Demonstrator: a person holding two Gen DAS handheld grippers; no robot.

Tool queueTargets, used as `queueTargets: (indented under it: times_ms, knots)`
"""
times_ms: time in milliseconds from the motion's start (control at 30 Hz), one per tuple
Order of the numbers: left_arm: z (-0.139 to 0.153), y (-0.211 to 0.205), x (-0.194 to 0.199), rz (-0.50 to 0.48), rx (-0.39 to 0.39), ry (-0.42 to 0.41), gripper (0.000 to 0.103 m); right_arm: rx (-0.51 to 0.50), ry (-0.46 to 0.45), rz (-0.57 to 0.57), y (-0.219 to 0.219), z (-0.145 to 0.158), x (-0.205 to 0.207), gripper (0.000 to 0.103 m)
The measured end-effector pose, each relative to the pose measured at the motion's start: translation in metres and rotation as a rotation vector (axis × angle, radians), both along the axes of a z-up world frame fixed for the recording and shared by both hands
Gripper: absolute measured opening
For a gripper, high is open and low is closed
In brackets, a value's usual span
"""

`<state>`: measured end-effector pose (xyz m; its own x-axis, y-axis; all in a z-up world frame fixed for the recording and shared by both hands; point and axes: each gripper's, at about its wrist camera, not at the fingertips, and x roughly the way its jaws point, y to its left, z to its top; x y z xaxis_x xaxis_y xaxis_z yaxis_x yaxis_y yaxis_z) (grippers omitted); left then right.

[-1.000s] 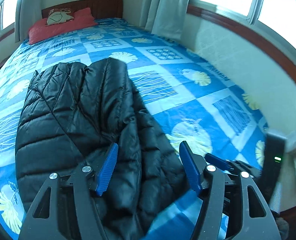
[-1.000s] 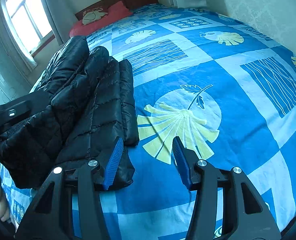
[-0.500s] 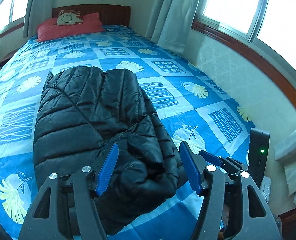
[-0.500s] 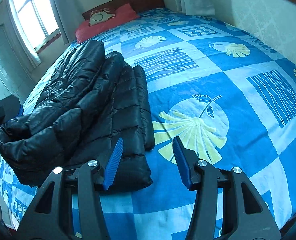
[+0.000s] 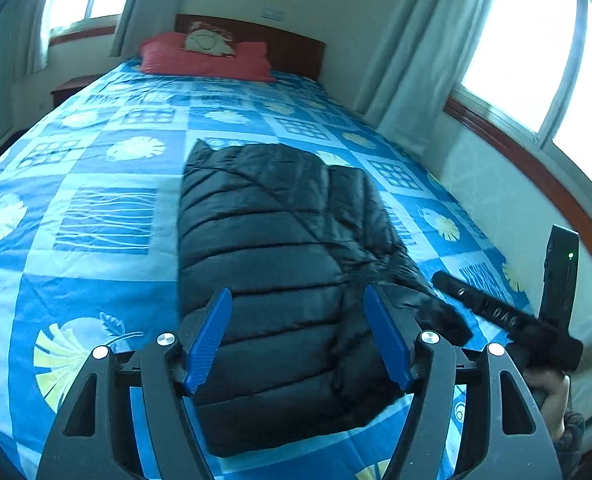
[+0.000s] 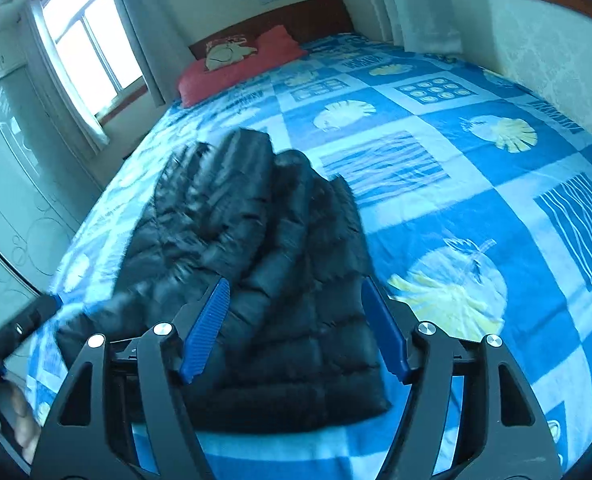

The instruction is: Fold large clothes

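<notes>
Above the bed, both tongs, left and right, were spreading their jaws, gripping nothing, as the folded black jacket lay just beyond and below them on the blue quilt.

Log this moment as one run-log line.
jacket: folded on bed | left gripper: opening, empty | right gripper: opening, empty

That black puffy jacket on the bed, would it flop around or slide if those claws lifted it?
The black puffer jacket would probably sag and unfold: it lies in soft, rumpled layers. Its shiny quilted shell looks slippery, so folds may slide apart. Puffy padding suggests it is light for its bulk.
</notes>
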<state>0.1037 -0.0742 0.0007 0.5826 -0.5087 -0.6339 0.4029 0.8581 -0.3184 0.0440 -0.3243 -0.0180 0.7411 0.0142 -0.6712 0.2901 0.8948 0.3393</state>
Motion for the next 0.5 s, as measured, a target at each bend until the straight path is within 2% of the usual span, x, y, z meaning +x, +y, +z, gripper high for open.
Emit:
queueTargets:
  times_ms: [67,233,267,300,400,500]
  knots:
    - [-0.004,0.012,0.005,0.030,0.004,-0.001,0.068,0.024,0.004,0.017,0.003,0.001,0.012,0.076]
    - [-0.022,0.031,0.017,0.073,0.052,-0.006,0.068,0.104,0.090,0.070,0.011,-0.019,0.048,0.077]
    - [-0.028,0.033,0.020,0.068,0.052,0.013,0.068,0.101,0.099,0.084,0.015,-0.022,0.053,0.065]
    - [-0.033,0.033,0.023,0.066,0.052,0.028,0.068,0.075,0.116,0.108,0.020,-0.024,0.059,0.040]
    - [-0.041,0.032,0.027,0.054,0.041,0.058,0.068,-0.018,0.117,0.122,0.025,-0.017,0.060,0.025]
    - [-0.039,0.027,0.025,0.022,0.015,0.049,0.068,-0.095,0.114,0.066,0.007,-0.012,0.055,0.022]
